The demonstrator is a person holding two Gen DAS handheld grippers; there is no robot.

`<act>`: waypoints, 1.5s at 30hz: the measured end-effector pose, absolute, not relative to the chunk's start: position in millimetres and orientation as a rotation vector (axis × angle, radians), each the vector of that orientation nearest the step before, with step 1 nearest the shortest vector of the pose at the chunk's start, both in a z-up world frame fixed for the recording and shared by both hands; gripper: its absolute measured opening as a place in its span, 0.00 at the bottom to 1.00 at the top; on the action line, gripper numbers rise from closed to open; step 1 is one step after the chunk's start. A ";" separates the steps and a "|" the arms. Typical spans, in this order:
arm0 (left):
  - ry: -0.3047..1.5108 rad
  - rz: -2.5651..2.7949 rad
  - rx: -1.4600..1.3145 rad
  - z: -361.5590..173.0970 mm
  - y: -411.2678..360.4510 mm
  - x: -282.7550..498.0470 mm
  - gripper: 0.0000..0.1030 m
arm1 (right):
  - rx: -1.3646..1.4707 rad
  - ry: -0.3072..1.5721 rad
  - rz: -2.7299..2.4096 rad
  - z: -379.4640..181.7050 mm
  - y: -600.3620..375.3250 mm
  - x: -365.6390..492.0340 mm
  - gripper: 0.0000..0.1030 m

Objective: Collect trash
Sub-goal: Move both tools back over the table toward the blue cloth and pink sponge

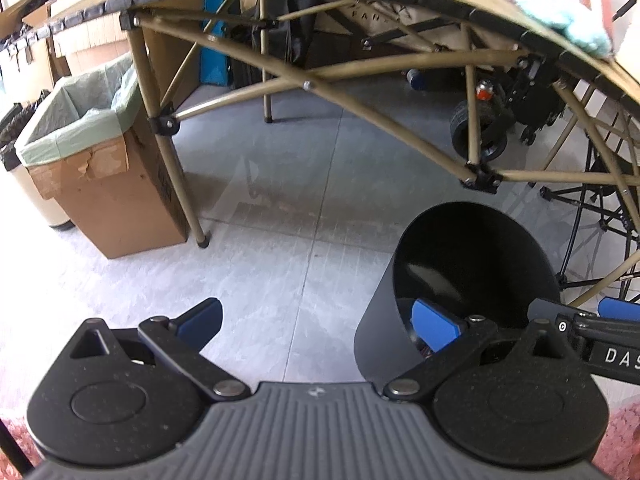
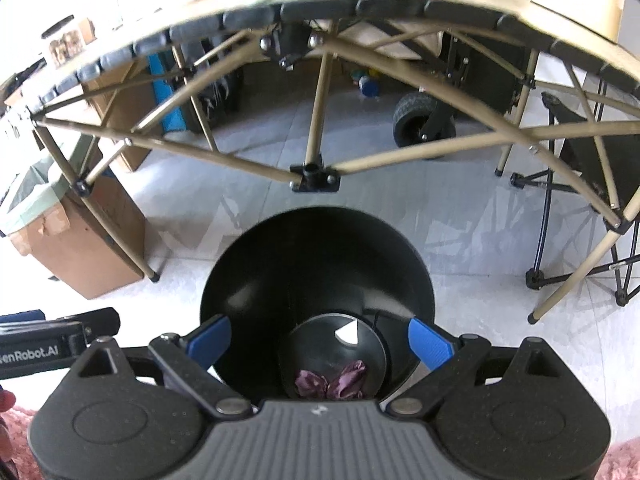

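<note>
A round black trash bin [image 2: 316, 264] stands on the tiled floor in front of a folding table. My right gripper [image 2: 320, 342] is open and empty, held right over the bin's mouth. At the bin's bottom lie purple crumpled wrappers [image 2: 332, 380] and a white scrap [image 2: 347, 334]. In the left wrist view the bin [image 1: 472, 264] is at the right. My left gripper [image 1: 320, 326] is open and empty, to the left of the bin, its right finger [image 1: 436, 324] by the bin's rim.
A cardboard box with a green liner [image 1: 92, 152] stands left of the table leg [image 1: 176, 168]. The folding table [image 2: 360, 4] carries cloths and jars. A wheeled cart [image 2: 424, 124] and a folding chair [image 2: 592, 184] stand beyond. Pink rug [image 2: 624, 460] lies at the near edge.
</note>
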State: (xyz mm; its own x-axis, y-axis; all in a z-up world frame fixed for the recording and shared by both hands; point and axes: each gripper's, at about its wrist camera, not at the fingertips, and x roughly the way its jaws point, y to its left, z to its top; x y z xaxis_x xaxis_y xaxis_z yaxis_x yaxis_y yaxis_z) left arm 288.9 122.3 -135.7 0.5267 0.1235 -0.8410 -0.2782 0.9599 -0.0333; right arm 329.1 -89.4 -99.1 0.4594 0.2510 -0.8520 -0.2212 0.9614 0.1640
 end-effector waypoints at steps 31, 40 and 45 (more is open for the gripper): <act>0.587 0.166 -0.088 -0.3 51.9 336.7 1.00 | 0.176 0.465 0.256 36.9 -177.6 362.7 1.00; 0.572 0.123 -0.070 6.8 28.9 380.4 1.00 | 0.209 0.371 0.236 39.4 -192.8 390.1 1.00; 0.570 0.088 -0.047 6.5 14.1 405.2 1.00 | 0.251 0.341 0.207 34.2 -208.1 401.4 1.00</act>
State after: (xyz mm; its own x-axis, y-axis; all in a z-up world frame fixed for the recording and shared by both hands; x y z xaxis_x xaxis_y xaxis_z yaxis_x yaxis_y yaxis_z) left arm 405.2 14.1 6.5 0.8383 0.0696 -0.5407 -0.0959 0.9952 -0.0206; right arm 401.4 -208.1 34.2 0.9217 0.2417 -0.3033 -0.1577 0.9481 0.2762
